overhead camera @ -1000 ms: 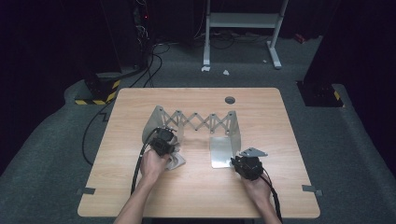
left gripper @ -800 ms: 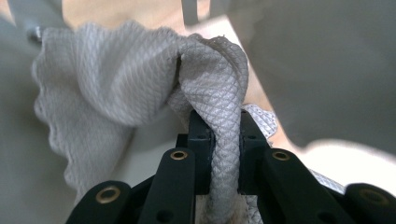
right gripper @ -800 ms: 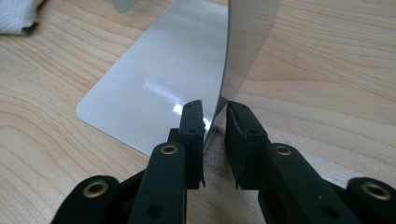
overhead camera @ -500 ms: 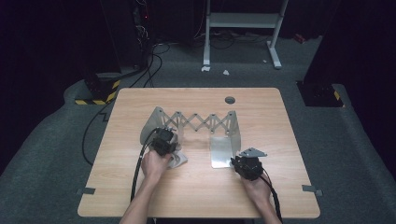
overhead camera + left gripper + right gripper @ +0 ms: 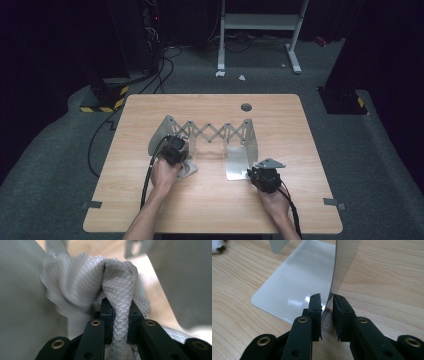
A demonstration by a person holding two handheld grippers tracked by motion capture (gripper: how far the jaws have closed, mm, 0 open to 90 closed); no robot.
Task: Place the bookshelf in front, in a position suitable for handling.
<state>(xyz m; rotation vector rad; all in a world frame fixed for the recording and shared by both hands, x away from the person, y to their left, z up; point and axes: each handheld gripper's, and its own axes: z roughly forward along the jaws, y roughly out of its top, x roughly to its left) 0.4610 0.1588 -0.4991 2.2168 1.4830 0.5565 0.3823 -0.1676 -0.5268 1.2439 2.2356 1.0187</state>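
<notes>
Pale wooden table (image 5: 210, 200), matt, fine straight grain, smooth, filling the middle of the high view. Grey metal rack (image 5: 210, 132) at its centre: brushed end plates with a soft sheen, thin crossed bars between. Flat metal plate (image 5: 294, 285), glossy, with bright glints, at the upper middle of the right gripper view. Grey cloth (image 5: 120, 282), woven in a fine diamond pattern, matt and slightly rough, bunched in folds. Black gripper jaws, matt plastic look, brass-coloured rivets. Dark grey carpet (image 5: 380, 150), coarse and dull, around the table.

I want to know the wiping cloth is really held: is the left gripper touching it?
Touching. In the left gripper view, the left gripper has both jaws pressed against a bunched fold of the grey cloth.
</notes>
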